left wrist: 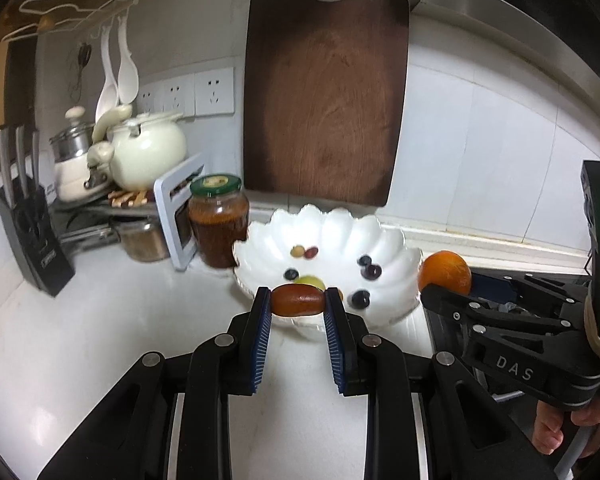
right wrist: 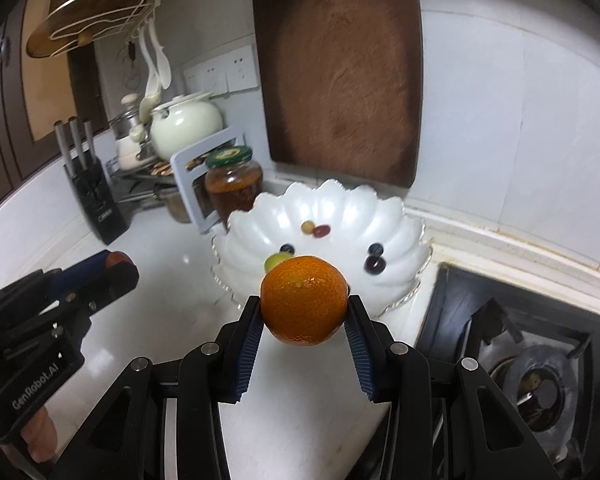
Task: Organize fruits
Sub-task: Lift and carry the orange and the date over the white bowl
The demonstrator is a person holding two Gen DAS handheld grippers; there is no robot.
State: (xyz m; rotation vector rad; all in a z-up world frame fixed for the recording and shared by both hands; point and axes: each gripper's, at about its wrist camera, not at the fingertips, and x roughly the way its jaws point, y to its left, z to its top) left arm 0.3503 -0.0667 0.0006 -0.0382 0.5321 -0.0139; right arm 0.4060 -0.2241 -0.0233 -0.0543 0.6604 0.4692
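My left gripper (left wrist: 298, 300) is shut on a reddish-brown oblong fruit (left wrist: 298, 300), held just in front of the near rim of a white scalloped bowl (left wrist: 384, 240). The bowl holds several small fruits: dark berries (left wrist: 370, 268), a green one (left wrist: 310, 281), a red one (left wrist: 310, 253). My right gripper (right wrist: 304, 312) is shut on an orange (right wrist: 304, 300), held above the counter at the bowl's (right wrist: 396, 220) near right rim. The orange (left wrist: 444, 272) and right gripper also show at the right of the left wrist view. The left gripper (right wrist: 112, 262) shows at the left of the right wrist view.
A green-lidded jar (left wrist: 219, 220) stands left of the bowl. A wooden cutting board (left wrist: 324, 100) leans on the wall behind it. A knife block (left wrist: 32, 236), pots and a rack fill the left corner. A gas stove (right wrist: 532, 372) lies to the right.
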